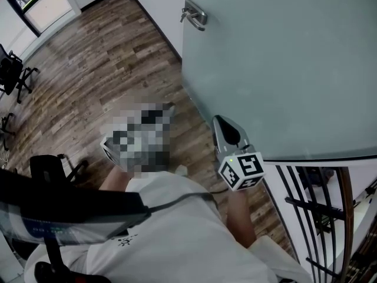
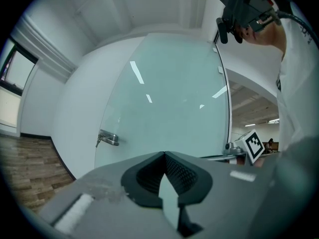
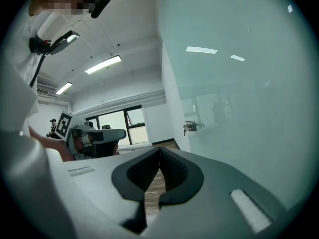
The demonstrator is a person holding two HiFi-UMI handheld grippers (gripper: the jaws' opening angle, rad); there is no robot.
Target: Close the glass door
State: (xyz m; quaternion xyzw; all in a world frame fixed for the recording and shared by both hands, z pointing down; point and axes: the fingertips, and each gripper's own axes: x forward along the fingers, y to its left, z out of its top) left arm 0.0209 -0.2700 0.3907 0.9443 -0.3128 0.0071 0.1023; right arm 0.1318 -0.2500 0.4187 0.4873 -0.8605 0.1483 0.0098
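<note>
The frosted glass door (image 1: 277, 69) fills the upper right of the head view, with a metal lever handle (image 1: 194, 13) near its far edge. My right gripper (image 1: 222, 121) is held low beside the glass, its marker cube (image 1: 241, 170) toward me; whether its tips touch the glass cannot be told. Its jaws are shut on nothing in the right gripper view (image 3: 159, 149), with the door (image 3: 239, 83) close on the right. My left gripper (image 2: 163, 153) is also shut and empty, pointing at the door (image 2: 169, 108) and handle (image 2: 107, 139). A mosaic patch hides it in the head view.
Wood plank floor (image 1: 88, 69) stretches to the left. Black office chairs (image 1: 15, 75) stand by the far left window, and another chair (image 1: 53, 167) is close at my left. A black metal railing (image 1: 318, 217) stands at the lower right past the door's edge.
</note>
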